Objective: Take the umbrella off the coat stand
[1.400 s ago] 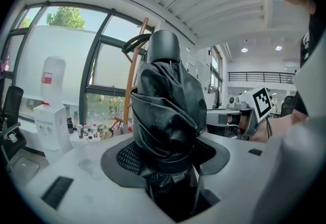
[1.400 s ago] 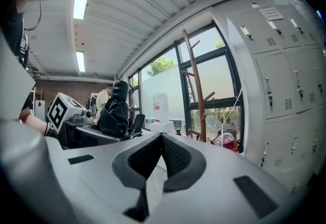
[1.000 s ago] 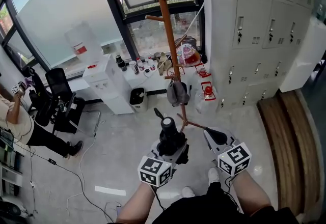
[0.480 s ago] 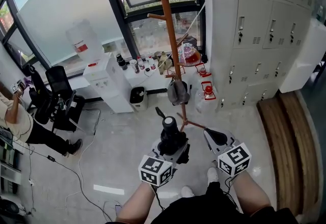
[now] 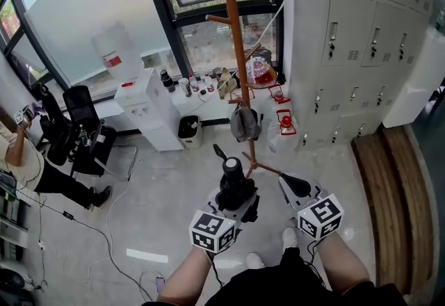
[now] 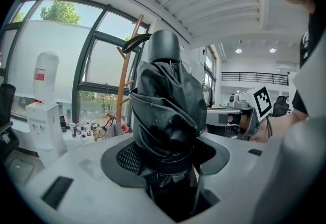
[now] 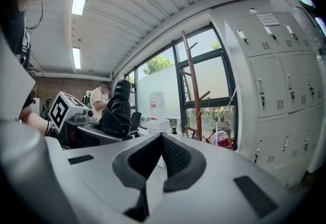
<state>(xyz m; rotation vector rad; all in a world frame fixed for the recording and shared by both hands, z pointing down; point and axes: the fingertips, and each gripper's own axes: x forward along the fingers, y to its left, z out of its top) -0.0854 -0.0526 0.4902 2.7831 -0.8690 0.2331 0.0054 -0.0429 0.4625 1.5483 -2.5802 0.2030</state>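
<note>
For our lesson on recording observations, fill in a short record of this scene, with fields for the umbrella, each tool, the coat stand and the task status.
umbrella: black, folded, upright between the left tool's jaws
left tool: shut on the umbrella
right tool: shut, nothing between its jaws
coat stand: brown wooden pole with pegs, a grey item hanging low on it
task status: umbrella is off the stand, held clear of its pegs

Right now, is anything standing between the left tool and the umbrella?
Nothing visible does: the folded black umbrella already sits gripped between the jaws of the left tool, with the brown wooden coat stand farther off behind it.
</note>
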